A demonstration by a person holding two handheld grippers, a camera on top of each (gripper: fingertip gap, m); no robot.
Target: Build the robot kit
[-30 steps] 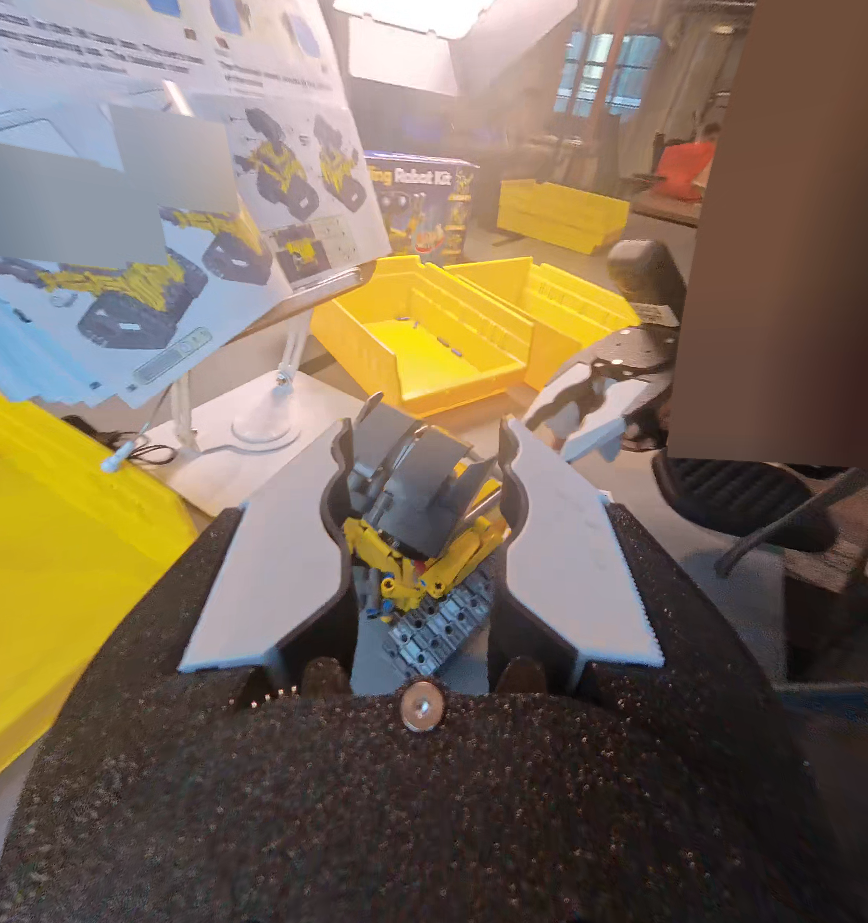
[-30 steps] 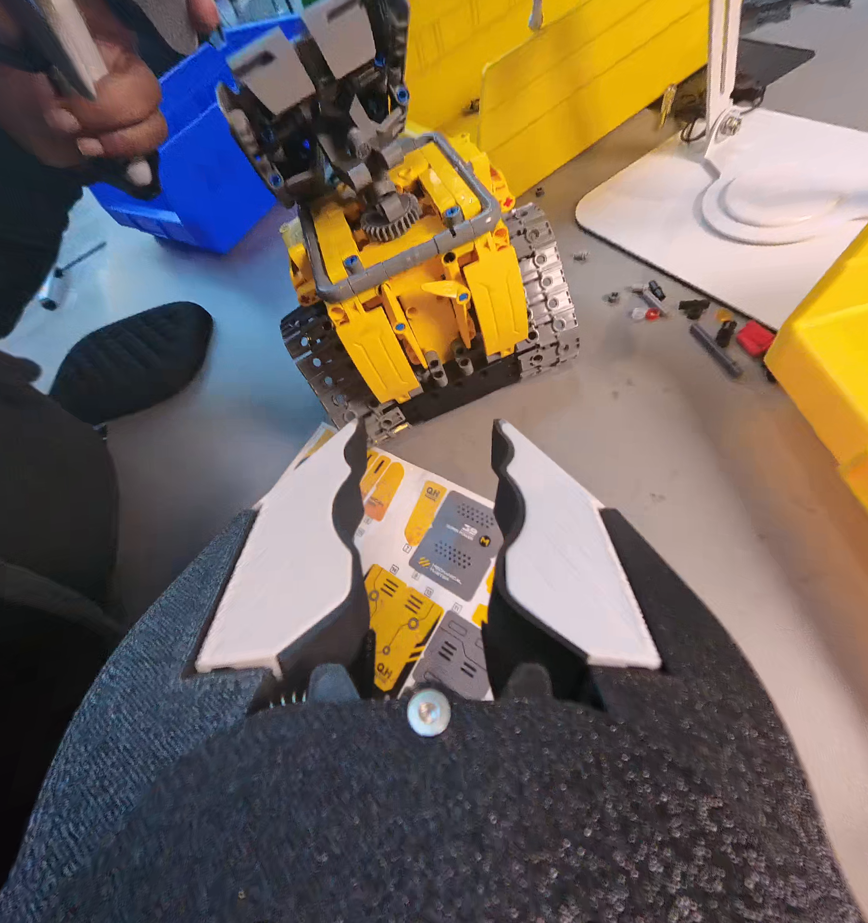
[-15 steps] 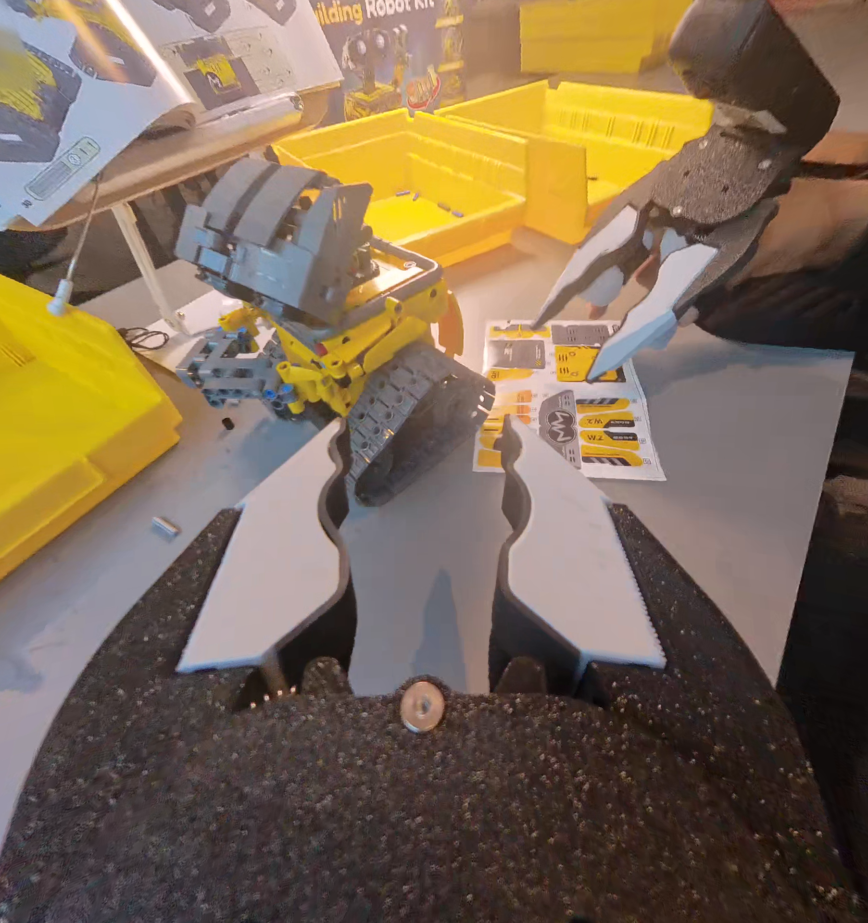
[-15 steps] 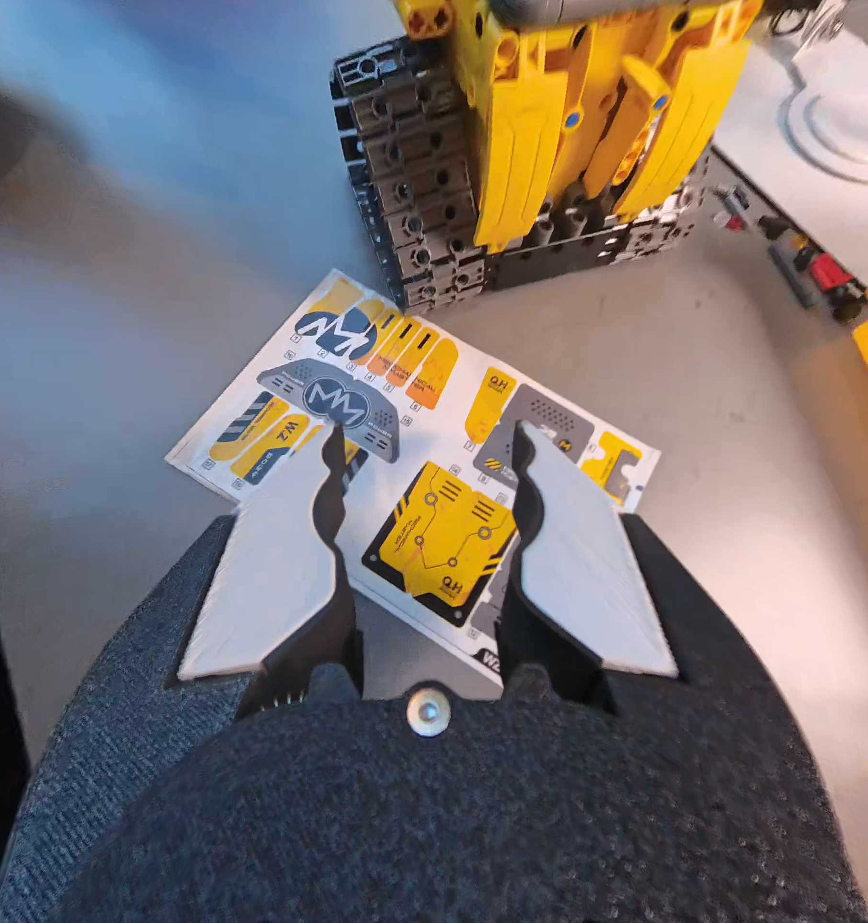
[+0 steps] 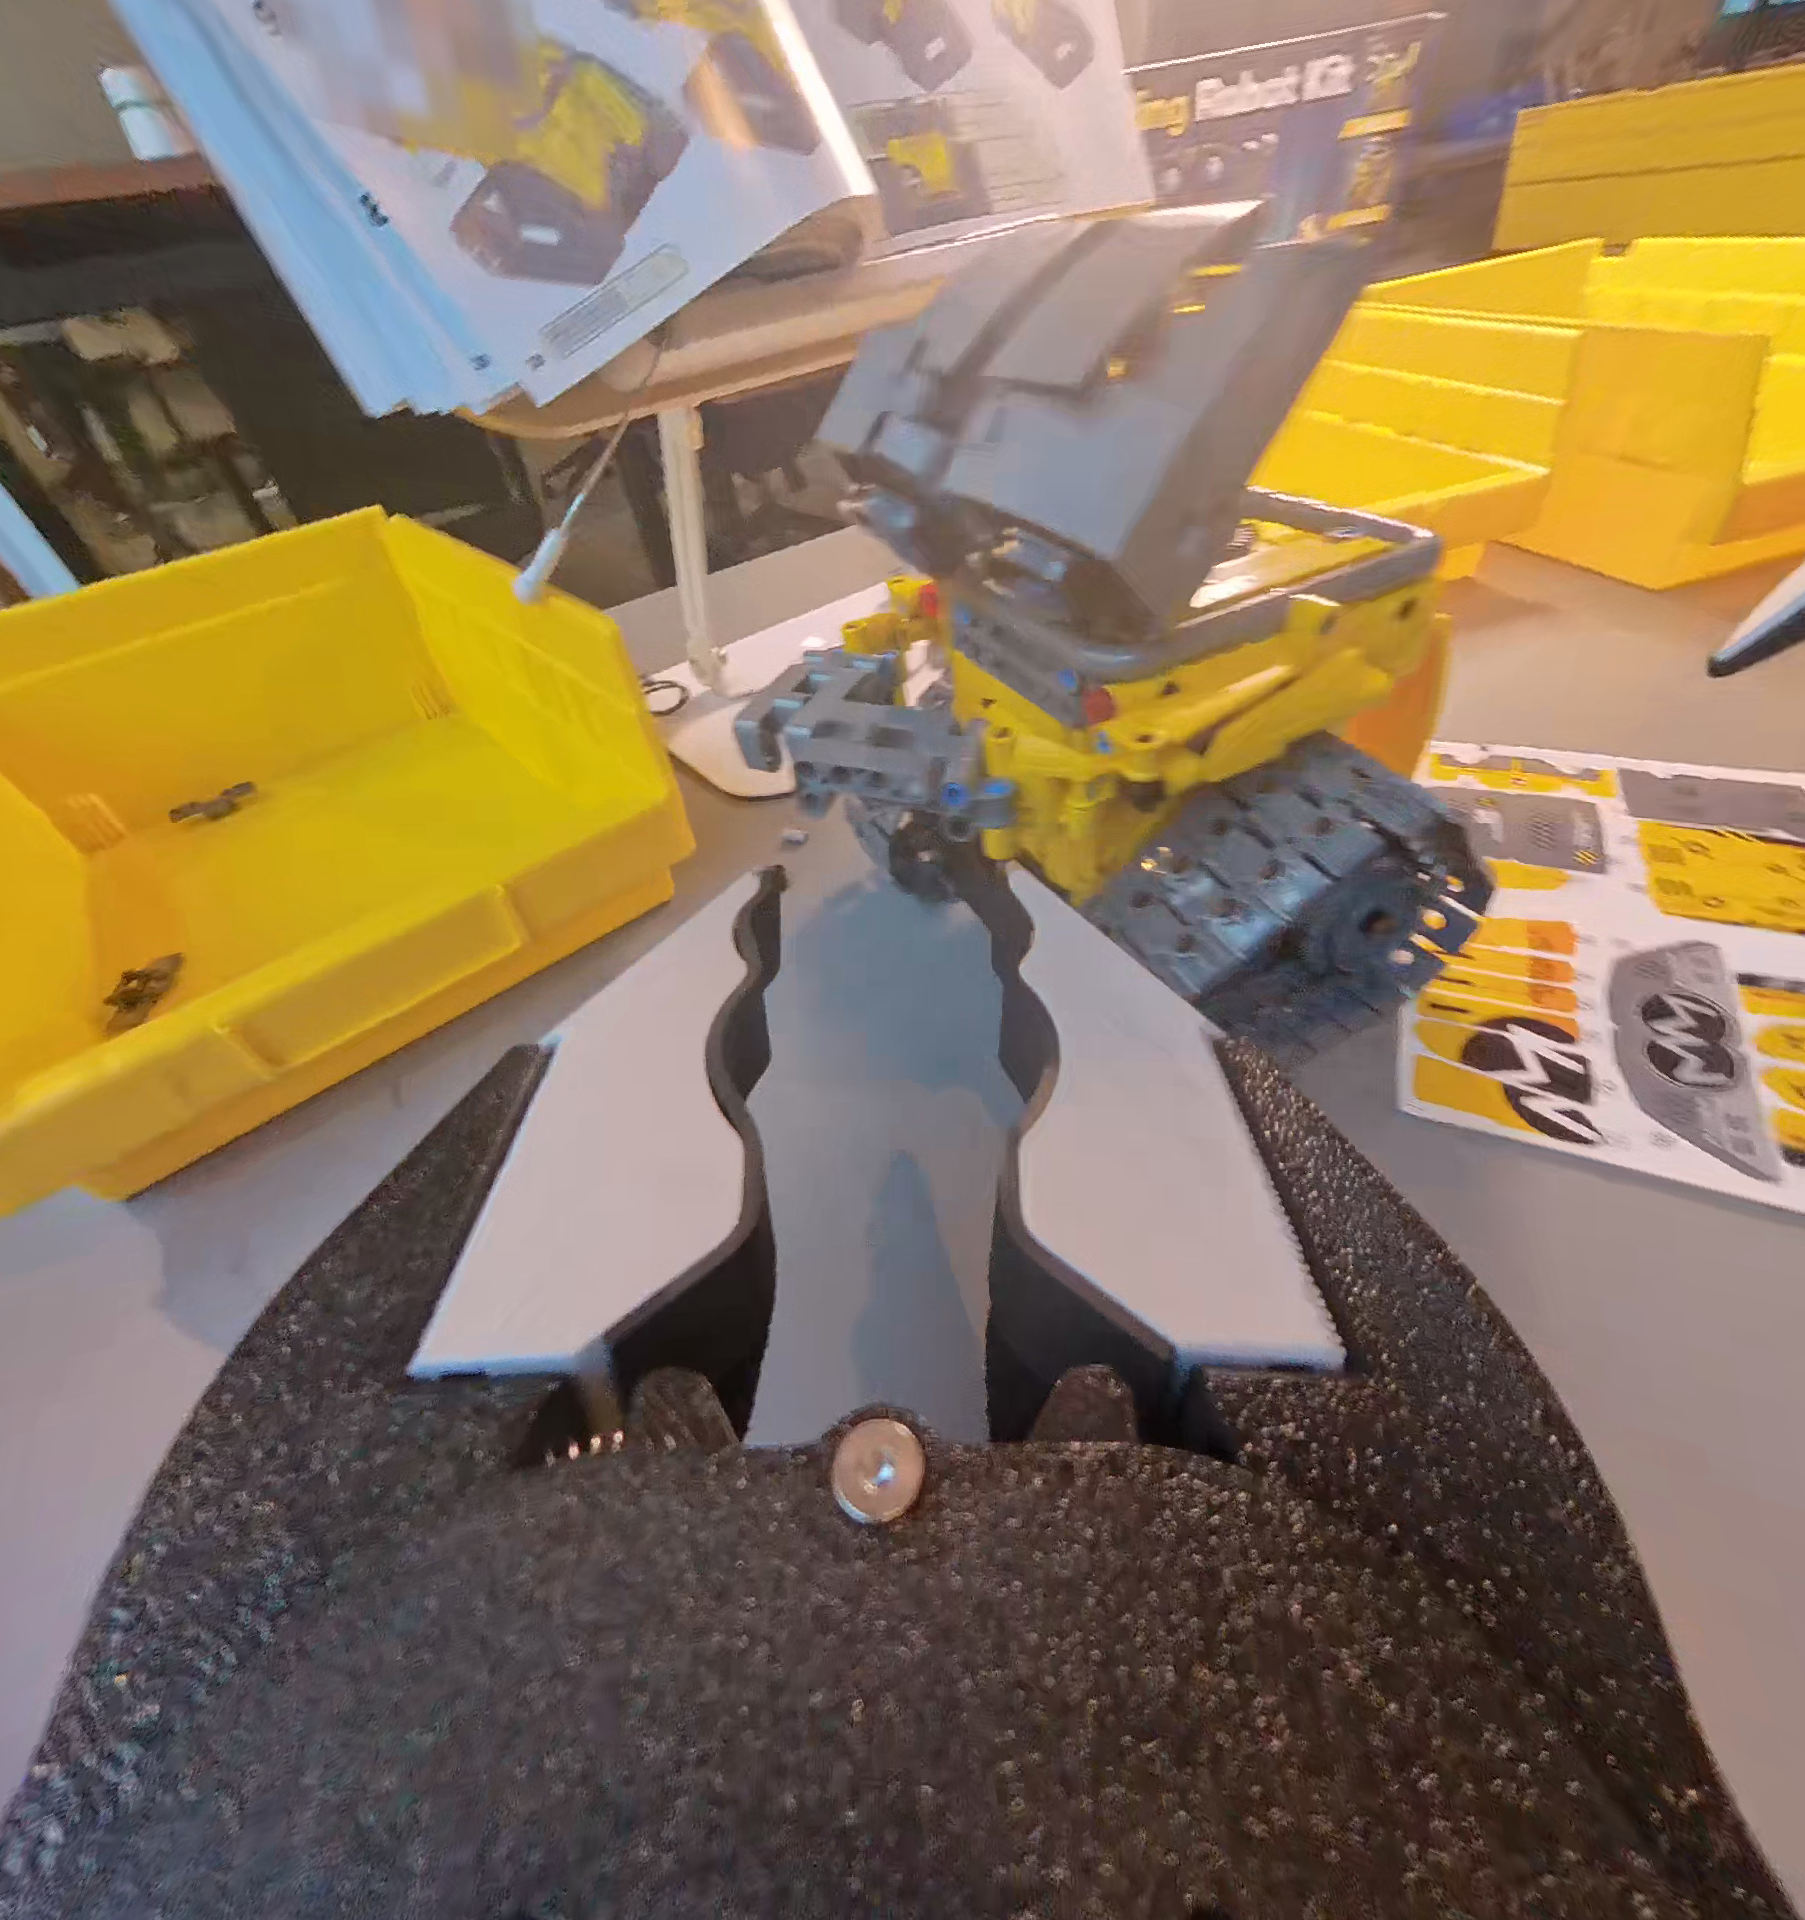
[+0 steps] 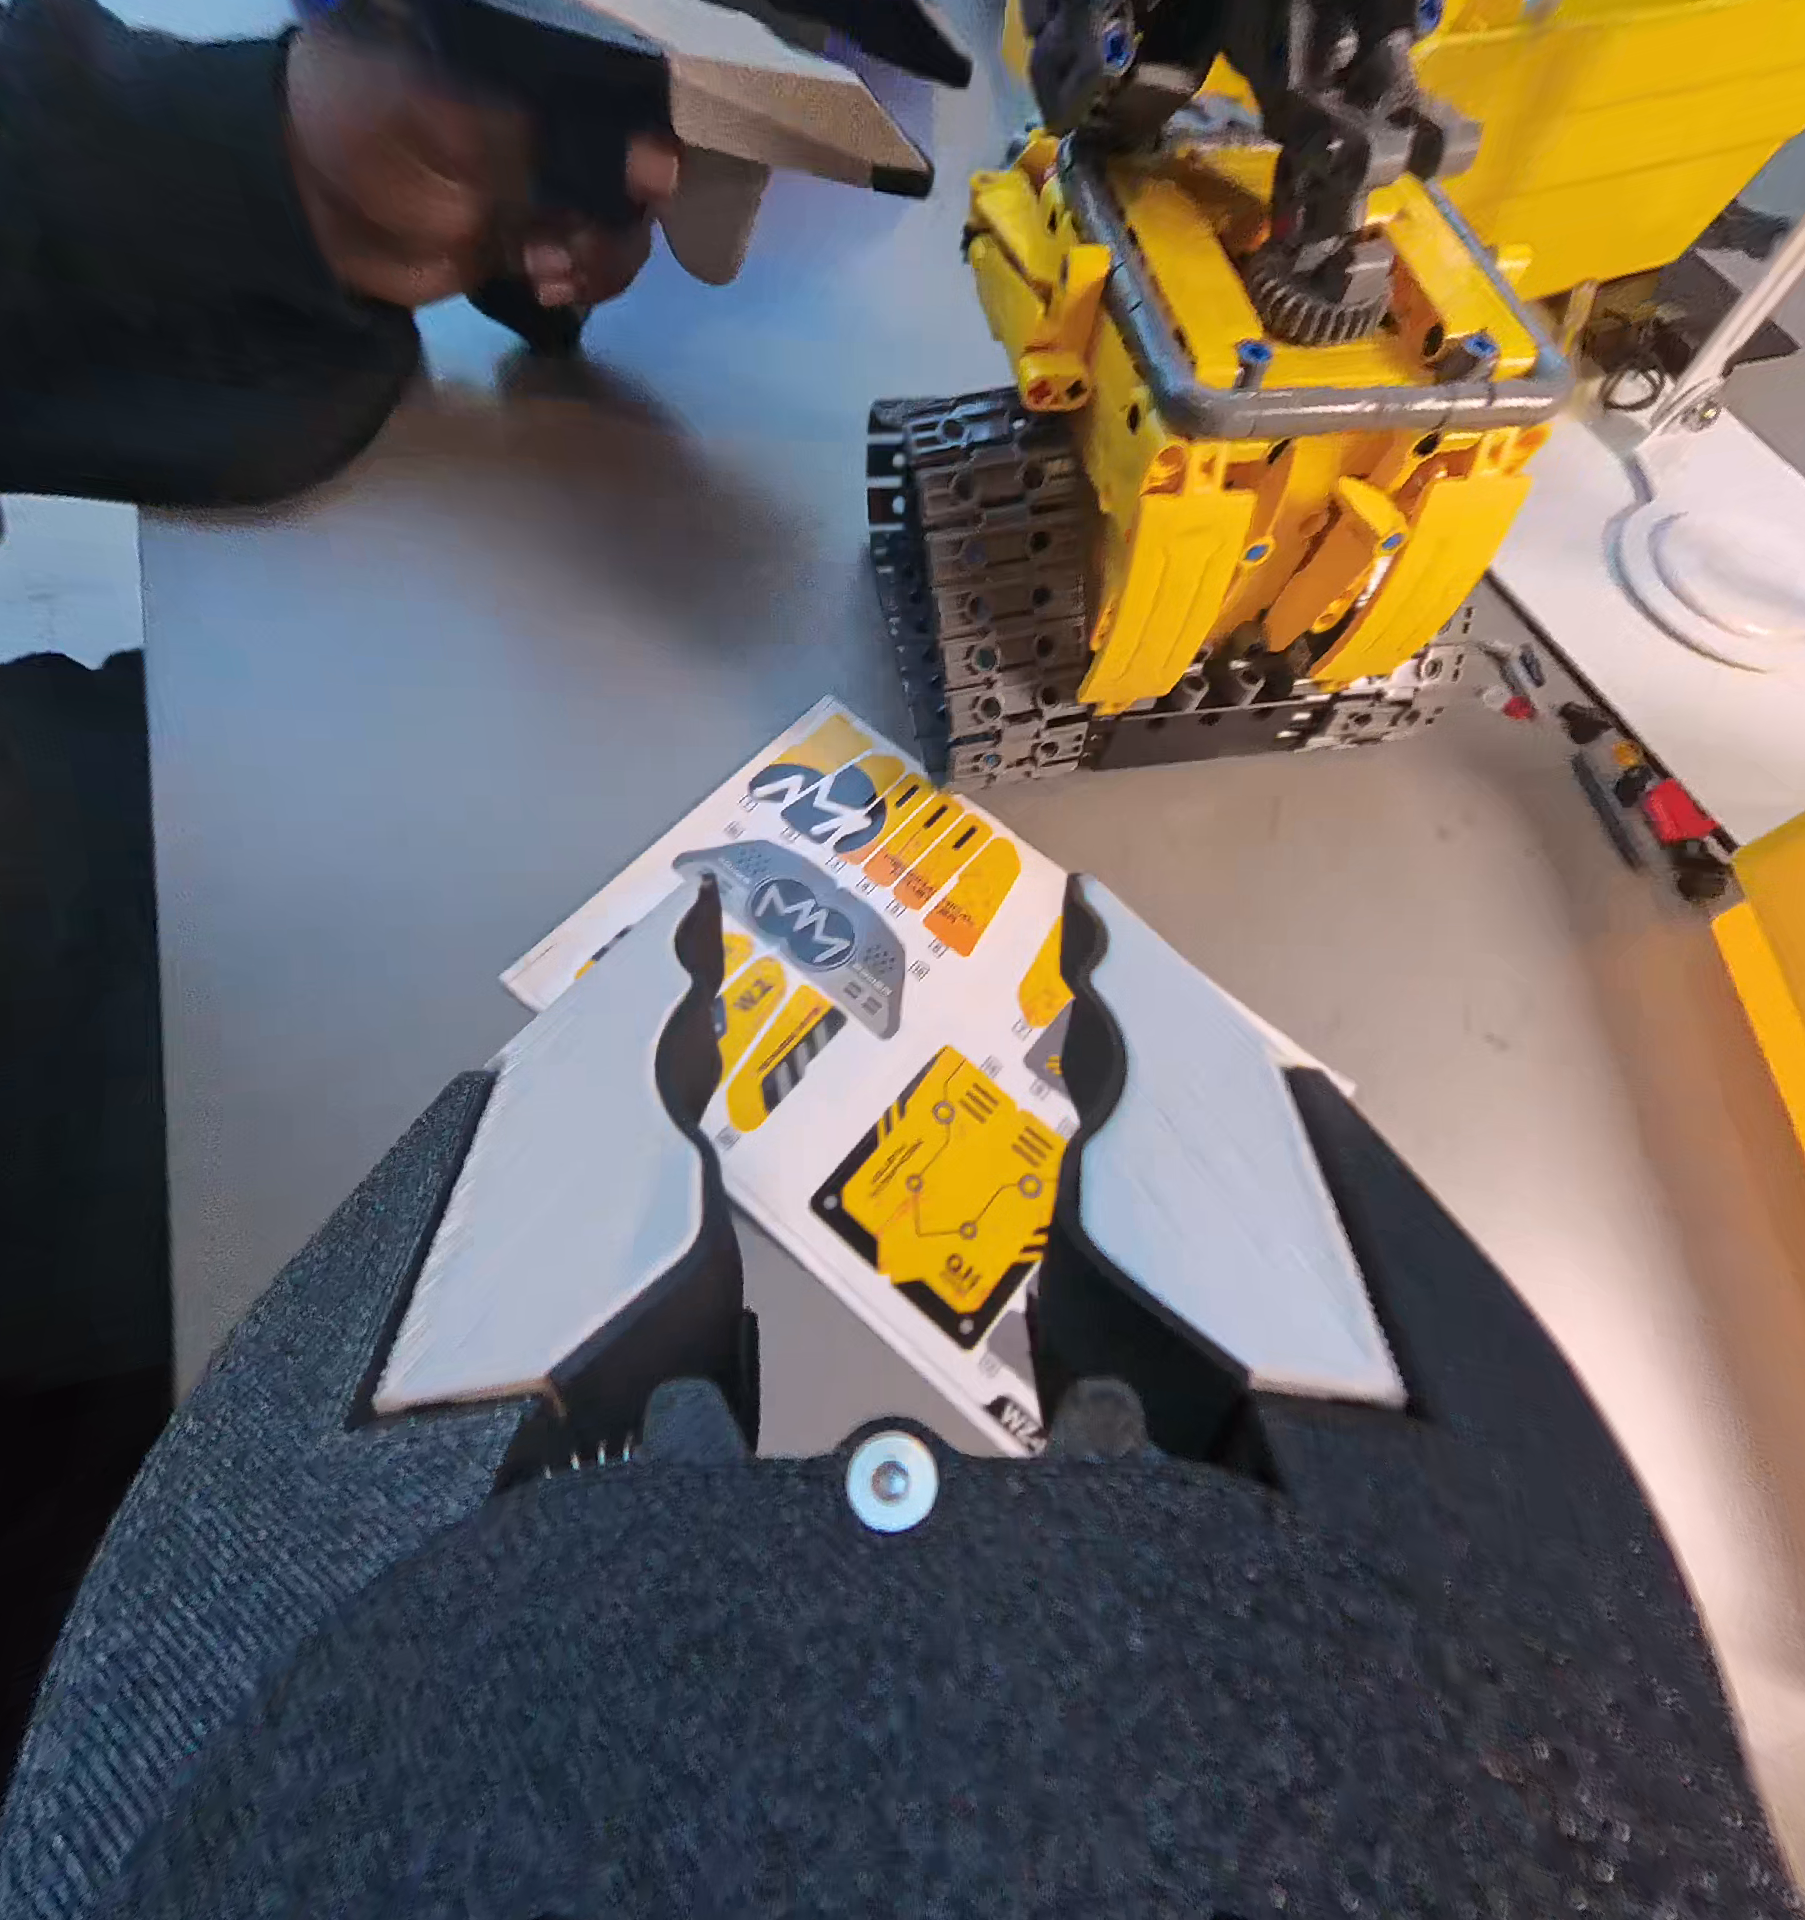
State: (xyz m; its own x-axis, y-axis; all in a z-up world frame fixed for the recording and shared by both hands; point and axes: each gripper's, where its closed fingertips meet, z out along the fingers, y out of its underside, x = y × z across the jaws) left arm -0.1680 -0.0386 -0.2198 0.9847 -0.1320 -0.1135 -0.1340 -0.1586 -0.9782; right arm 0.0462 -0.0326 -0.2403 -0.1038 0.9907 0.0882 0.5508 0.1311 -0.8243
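Observation:
A yellow and grey brick-built tracked robot model (image 5: 1137, 727) stands on the grey table. My left gripper (image 5: 887, 894) is open and empty, its tips just short of the model's grey front arm (image 5: 856, 727). A printed sticker sheet (image 6: 939, 1153) lies flat on the table beside the model's track (image 6: 991, 592). My right gripper (image 6: 893, 904) is open and empty, hovering over that sheet with the model (image 6: 1241, 468) just beyond. The sheet also shows in the left wrist view (image 5: 1656, 997). The left gripper (image 6: 773, 114) and a hand (image 6: 441, 197) appear blurred at the top of the right wrist view.
A yellow bin (image 5: 254, 831) with a few small parts stands left. More yellow bins (image 5: 1604, 364) and a kit box (image 5: 1272, 114) are behind. An instruction booklet (image 5: 565, 156) sits on a white stand (image 6: 1729, 540). Small loose parts (image 6: 1646, 800) lie by another yellow bin (image 6: 1802, 987). Across from one pair of fingers to the other is roughly 20 cm.
The model's grey head sat between my left fingers a second ago; the left gripper has pulled back and swung left. My right gripper has moved over the sticker sheet and stays open.

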